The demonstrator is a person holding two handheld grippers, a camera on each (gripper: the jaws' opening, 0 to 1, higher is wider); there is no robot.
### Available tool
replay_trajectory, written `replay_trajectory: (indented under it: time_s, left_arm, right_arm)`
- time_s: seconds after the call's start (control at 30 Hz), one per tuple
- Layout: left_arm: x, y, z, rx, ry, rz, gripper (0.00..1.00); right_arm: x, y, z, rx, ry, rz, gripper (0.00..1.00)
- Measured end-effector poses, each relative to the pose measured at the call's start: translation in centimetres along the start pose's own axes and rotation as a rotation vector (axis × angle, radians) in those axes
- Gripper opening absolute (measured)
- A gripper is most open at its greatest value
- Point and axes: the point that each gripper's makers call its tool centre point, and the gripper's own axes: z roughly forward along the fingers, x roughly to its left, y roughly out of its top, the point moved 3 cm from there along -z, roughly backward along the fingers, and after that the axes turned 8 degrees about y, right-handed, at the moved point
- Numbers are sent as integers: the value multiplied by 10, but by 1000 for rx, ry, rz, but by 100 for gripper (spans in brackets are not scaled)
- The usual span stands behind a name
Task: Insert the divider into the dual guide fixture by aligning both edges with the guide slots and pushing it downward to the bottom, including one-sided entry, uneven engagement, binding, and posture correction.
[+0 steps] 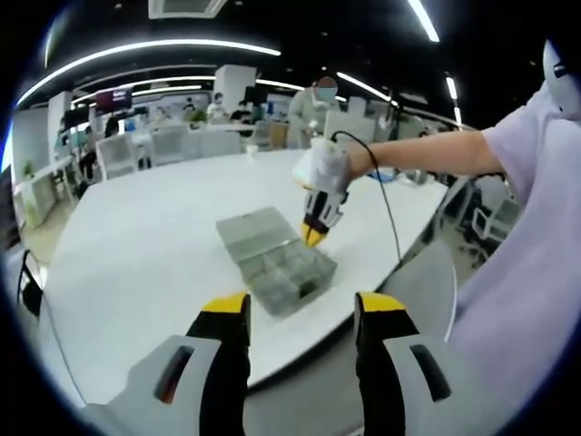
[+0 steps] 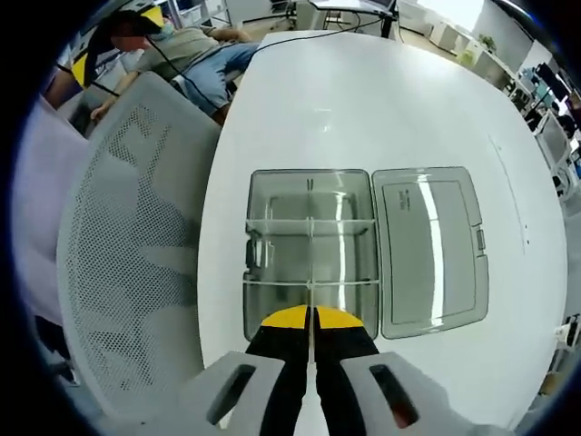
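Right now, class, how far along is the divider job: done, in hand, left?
Done: the box lies open, lid flat beside it, with some dividers already seated. In hand: the right claw looks shut on a thin divider over the near row. Left: pushing it down to the bottom; the left claw hangs open, away.

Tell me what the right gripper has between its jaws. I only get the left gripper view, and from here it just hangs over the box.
Observer: In the right gripper view, the right gripper is shut on a thin clear divider, seen edge-on.
Operator: Where over the box?
Observer: Its tips are above the box at the near wall, about midway along it.
Operator: Anything already slotted in?
Observer: Two clear partitions cross the box.
Operator: And the lid?
Observer: The lid lies open, flat beside the box.
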Motion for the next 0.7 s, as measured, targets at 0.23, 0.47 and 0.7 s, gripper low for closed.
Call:
replay_trajectory:
  time_s: [0.23, 0.47, 0.7]
  left_arm:
    - [2, -2, 0, 3, 8, -11, 44]
    - [3, 0, 1, 5, 12, -11, 44]
    - [3, 0, 3, 10, 13, -16, 44]
  right_arm:
    - [-3, -3, 5, 2, 10, -1, 0]
    - [-4, -6, 10, 0, 15, -6, 0]
    - [-3, -6, 15, 3, 23, -28, 0]
